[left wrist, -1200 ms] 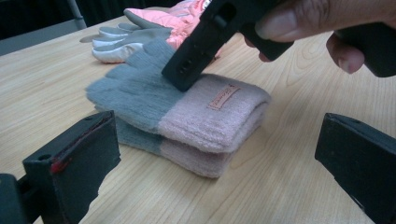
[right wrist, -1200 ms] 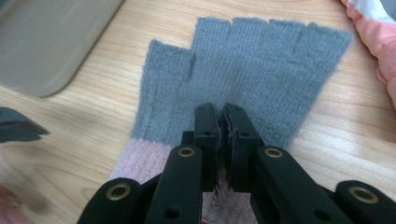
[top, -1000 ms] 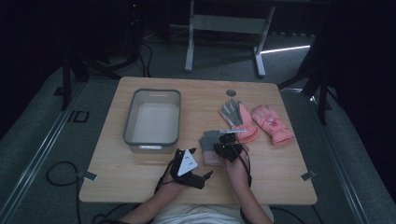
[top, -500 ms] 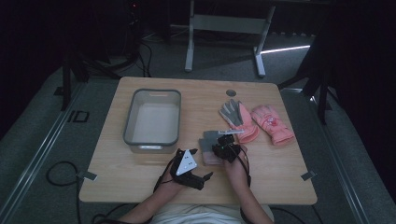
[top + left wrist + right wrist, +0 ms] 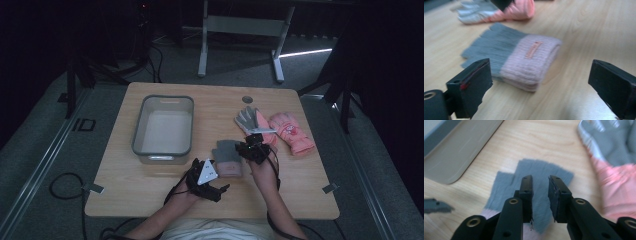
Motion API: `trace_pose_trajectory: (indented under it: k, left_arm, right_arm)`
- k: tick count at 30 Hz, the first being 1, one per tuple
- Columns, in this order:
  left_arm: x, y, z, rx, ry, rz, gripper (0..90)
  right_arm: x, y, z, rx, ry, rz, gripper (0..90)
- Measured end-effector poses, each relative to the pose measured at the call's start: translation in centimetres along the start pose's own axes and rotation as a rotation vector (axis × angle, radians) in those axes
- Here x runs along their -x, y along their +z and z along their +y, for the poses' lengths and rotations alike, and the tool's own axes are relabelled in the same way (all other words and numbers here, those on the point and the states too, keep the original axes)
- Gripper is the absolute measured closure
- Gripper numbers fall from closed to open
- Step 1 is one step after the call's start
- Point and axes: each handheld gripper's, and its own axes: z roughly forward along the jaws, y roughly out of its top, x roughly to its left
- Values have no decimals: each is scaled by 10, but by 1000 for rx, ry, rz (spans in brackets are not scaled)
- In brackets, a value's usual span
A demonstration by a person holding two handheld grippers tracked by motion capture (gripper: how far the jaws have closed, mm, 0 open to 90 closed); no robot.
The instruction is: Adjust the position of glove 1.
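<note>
A knitted glove with grey fingers and a pink cuff lies flat on the wooden table, in front of the person. My left gripper sits just near-left of it. In the left gripper view its jaws stand wide open on either side of the pink cuff, not touching it. My right gripper hovers over the glove's right edge. In the right gripper view its jaws are a narrow gap apart above the grey fingers, holding nothing.
A grey bin stands on the left half of the table, its corner close to the knitted glove. A grey-and-pink work glove and a pink padded glove lie at the right. Chair legs stand beyond the far edge.
My right gripper has shifted a little to the right and away from the person, over the knitted glove. The left gripper has barely moved.
</note>
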Motion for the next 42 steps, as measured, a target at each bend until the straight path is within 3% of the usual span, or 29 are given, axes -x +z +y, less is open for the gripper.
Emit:
trace_pose_trajectory:
  k: [1, 2, 4, 5, 6, 7, 10, 11, 12, 13, 15, 19, 23, 24, 25, 27, 29, 30, 31, 33, 36, 42]
  left_arm:
    - [2, 1, 3, -20, 19, 29, 117]
    - [3, 2, 6, -21, 42, 54, 117]
    - [1, 1, 10, 5, 60, -17, 135]
    - [1, 1, 10, 5, 60, -17, 132]
    - [-1, 3, 15, 23, 100, -46, 132]
    - [-3, 5, 18, 13, 121, -61, 152]
    - [-1, 11, 21, -8, 199, -95, 205]
    - [-1, 11, 21, -8, 199, -95, 221]
    - [-2, 18, 21, -38, 268, -92, 221]
    - [-1, 22, 20, -52, 301, -84, 248]
    - [1, 27, 18, -69, 371, -47, 266]
    - [1, 38, 14, -108, 411, -37, 314]
    - [0, 41, 11, -115, 416, -38, 397]
    - [-4, 40, 12, -113, 402, -36, 397]
    - [-5, 40, 12, -113, 397, -41, 452]
    - [-8, 40, 8, -95, 388, -42, 479]
    - [-10, 40, 7, -84, 383, -42, 553]
    - [-18, 40, 6, -71, 342, -80, 553]
    - [-20, 39, 7, -71, 336, -96, 622]
    - [-25, 39, 8, -74, 302, -129, 676]
    - [-32, 40, 11, -90, 278, -170, 699]
    - [-37, 40, 13, -104, 248, -210, 722]
  right_arm:
    - [13, 1, 7, -4, 12, 40, 661]
    - [13, 1, 7, -4, 12, 40, 661]
    - [19, 5, 12, -14, 15, 53, 639]
    - [19, 5, 12, -14, 15, 53, 639]
    - [21, 7, 13, -15, 16, 64, 634]
    - [24, 18, 17, -48, 16, 63, 626]
    - [27, 27, 17, -72, 29, 73, 607]
    - [27, 27, 17, -72, 29, 73, 607]
    - [28, 31, 17, -82, 30, 69, 597]
    - [30, 42, 18, -104, 23, 78, 554]
    - [29, 51, 17, -124, -4, 44, 523]
    - [32, 66, 14, -157, -8, 42, 483]
    - [32, 70, 13, -172, -8, 45, 454]
    - [32, 71, 12, -177, -9, 40, 437]
    - [34, 74, 10, -182, 13, 50, 426]
    - [36, 74, 10, -175, 31, 59, 420]
    - [35, 74, 10, -176, 30, 58, 431]
    - [34, 74, 10, -176, 30, 60, 442]
    - [33, 75, 10, -174, 42, 79, 469]
    - [33, 75, 10, -171, 53, 101, 488]
    - [34, 76, 10, -174, 74, 139, 531]
    - [31, 81, 11, -170, 113, 243, 683]
